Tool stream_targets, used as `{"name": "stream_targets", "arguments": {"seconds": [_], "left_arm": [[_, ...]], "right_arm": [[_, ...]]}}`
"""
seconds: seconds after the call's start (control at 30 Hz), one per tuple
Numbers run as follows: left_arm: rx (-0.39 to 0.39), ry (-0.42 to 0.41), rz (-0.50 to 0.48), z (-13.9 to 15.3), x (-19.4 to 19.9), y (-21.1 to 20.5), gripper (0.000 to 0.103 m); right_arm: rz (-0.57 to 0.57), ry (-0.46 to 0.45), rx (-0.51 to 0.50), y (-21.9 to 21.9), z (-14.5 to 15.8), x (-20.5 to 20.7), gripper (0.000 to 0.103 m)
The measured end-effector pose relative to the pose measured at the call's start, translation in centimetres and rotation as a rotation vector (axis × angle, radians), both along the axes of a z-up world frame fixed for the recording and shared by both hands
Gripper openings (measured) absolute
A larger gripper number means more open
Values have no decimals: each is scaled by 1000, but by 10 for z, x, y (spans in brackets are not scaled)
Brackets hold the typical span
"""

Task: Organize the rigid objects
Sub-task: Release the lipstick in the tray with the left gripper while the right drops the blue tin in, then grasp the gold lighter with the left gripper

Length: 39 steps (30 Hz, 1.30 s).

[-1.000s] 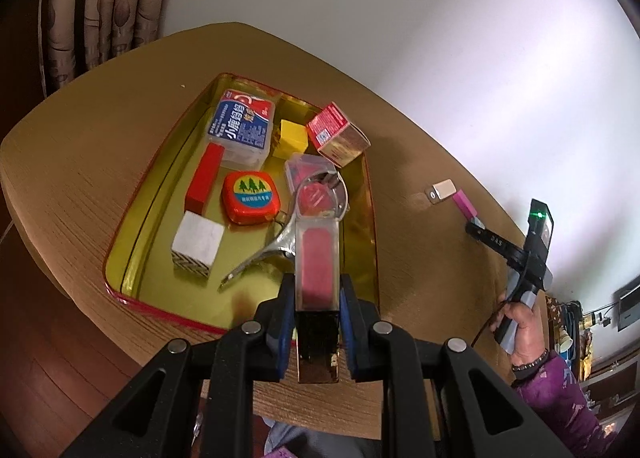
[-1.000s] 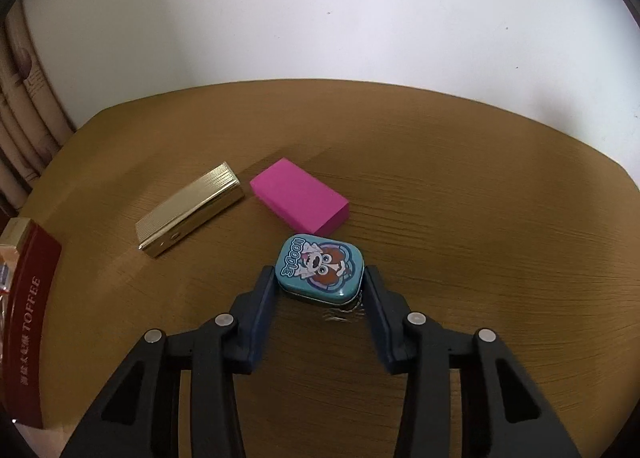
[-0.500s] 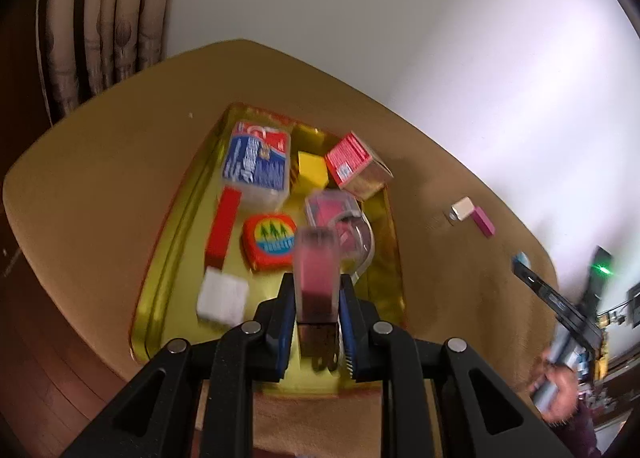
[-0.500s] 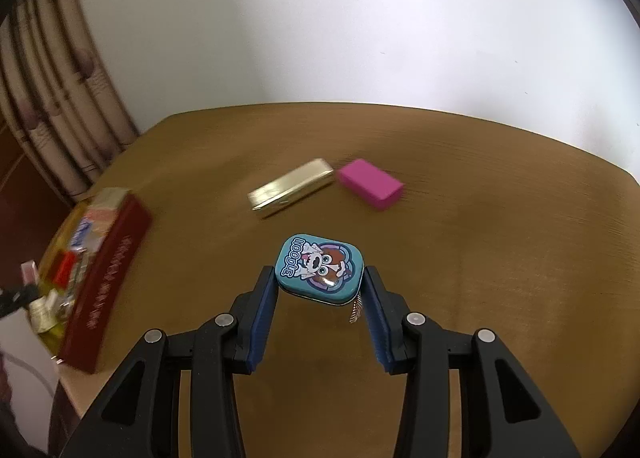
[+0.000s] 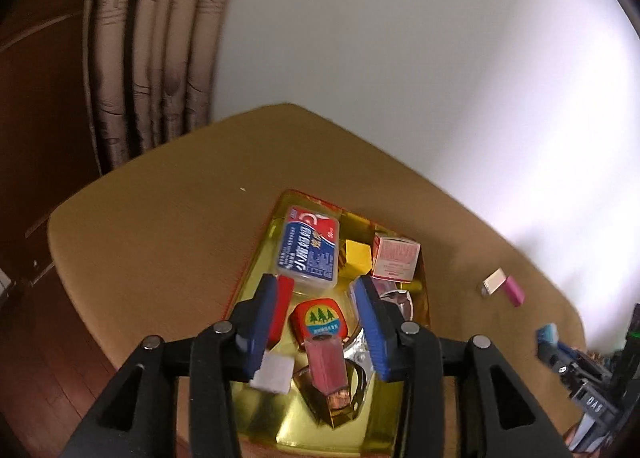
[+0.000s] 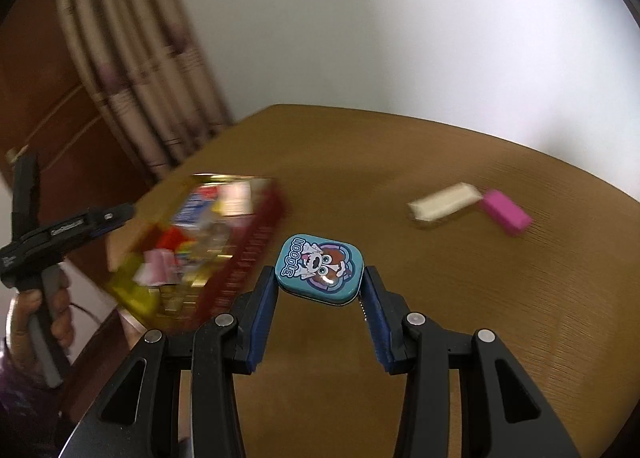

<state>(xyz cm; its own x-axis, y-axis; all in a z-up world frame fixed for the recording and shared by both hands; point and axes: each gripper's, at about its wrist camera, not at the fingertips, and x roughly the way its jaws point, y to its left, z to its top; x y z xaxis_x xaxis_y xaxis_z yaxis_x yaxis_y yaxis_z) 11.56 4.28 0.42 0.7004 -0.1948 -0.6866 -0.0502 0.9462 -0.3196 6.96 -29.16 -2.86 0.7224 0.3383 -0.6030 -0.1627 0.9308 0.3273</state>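
Observation:
My left gripper (image 5: 320, 322) is open above the near end of the gold tray (image 5: 256, 262). A pink-and-gold lighter-shaped box (image 5: 328, 374) lies in the tray just below the jaws, free of them. The tray also holds a blue toothpick box (image 5: 310, 252), a round red tape measure (image 5: 320, 318), red and white blocks and a pink carton (image 5: 396, 258). My right gripper (image 6: 320, 298) is shut on a teal cartoon tin (image 6: 320, 268), held above the table beside the tray (image 6: 240, 262).
A gold bar-shaped box (image 6: 442, 204) and a magenta block (image 6: 506, 214) lie on the brown table (image 6: 440, 318) to the right of the tray. Curtains and a wooden door stand behind the table's far left edge. The other gripper (image 6: 60, 230) shows at left.
My left gripper opened and let the pink-and-gold box drop into the tray. My right gripper lifted the teal tin and swung it left toward the tray.

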Motion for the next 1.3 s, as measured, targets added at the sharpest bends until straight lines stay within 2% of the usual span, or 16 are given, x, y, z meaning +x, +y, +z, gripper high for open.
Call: {"name": "stream_targets", "arguments": {"seconds": [0.17,0.33,0.47,0.63,0.7,0.73,0.8,0.93,1.03,1.07,1.17,1.3], "left_arm": [[-23,-9,1,-2,-38,5,46],[-29,20,-19,-18,-50,5,47],[-42,26,-25,-25,-47,8,46],[-53,37,-29,-29,-46,13,46],[-51,35,-25,-29,-46,13,46],[-51,37,-24,-30,-46,14,46],[-57,36,-22,-30,-47,15,46],[-10,22,-32,-30,-48,8,47],[20,-1,-57,-28,-50,-1,46],[32,-6,-69,-27,-51,-5,47],[69,-32,-129,-24,-56,-21,46],[100,-42,-233,-20,-61,-49,47]], "right_arm": [[191,29,57,59,9,20,40],[306,54,-42,120,0,38,40],[322,64,-130,145,-10,42,41],[317,97,-152,153,-24,48,42],[302,102,-137,150,-27,49,49],[293,99,-136,148,-28,50,55],[283,86,-119,145,-26,49,61],[218,-3,-93,124,-11,31,67],[63,-103,-205,99,-10,4,87],[1,-121,-253,85,-15,-5,90],[-161,-69,-383,30,-47,-25,91],[-316,32,-461,-47,-85,-46,92]]}}
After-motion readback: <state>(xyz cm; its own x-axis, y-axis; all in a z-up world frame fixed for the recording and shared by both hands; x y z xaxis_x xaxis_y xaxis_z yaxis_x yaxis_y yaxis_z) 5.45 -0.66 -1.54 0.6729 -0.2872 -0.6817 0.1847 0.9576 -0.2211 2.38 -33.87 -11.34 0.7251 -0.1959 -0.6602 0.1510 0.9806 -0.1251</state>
